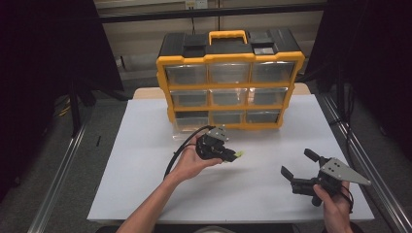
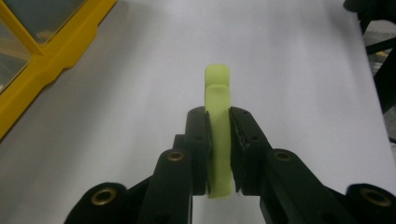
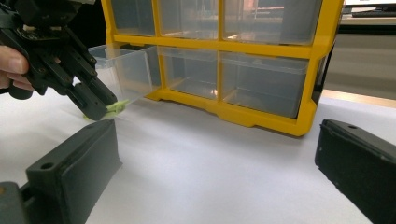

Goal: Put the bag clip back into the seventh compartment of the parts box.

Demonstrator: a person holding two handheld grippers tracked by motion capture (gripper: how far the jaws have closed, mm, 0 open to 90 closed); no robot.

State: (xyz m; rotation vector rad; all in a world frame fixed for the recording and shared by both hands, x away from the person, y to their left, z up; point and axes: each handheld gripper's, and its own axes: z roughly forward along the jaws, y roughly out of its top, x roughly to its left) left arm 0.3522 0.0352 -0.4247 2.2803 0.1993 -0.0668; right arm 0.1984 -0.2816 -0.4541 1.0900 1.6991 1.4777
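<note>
A small pale-green plastic piece (image 2: 218, 126) is pinched between the jaws of my left gripper (image 2: 218, 121). In the high view the left gripper (image 1: 232, 155) hovers over the white table in front of the organizer, with the green piece (image 1: 239, 154) poking out to the right. The right gripper view shows the green piece (image 3: 116, 107) just above the table. My right gripper (image 1: 299, 162) stands open near the table's front right, nothing between its jaws. The yellow-and-black drawer organizer (image 1: 229, 80) stands at the back; its bottom-left clear drawer (image 3: 122, 70) is pulled out.
The white table top (image 1: 145, 160) ends at edges left, right and front. Metal rails (image 1: 58, 184) run along both sides. A black cable (image 1: 182, 148) trails from the left gripper. The organizer's other clear drawers are shut.
</note>
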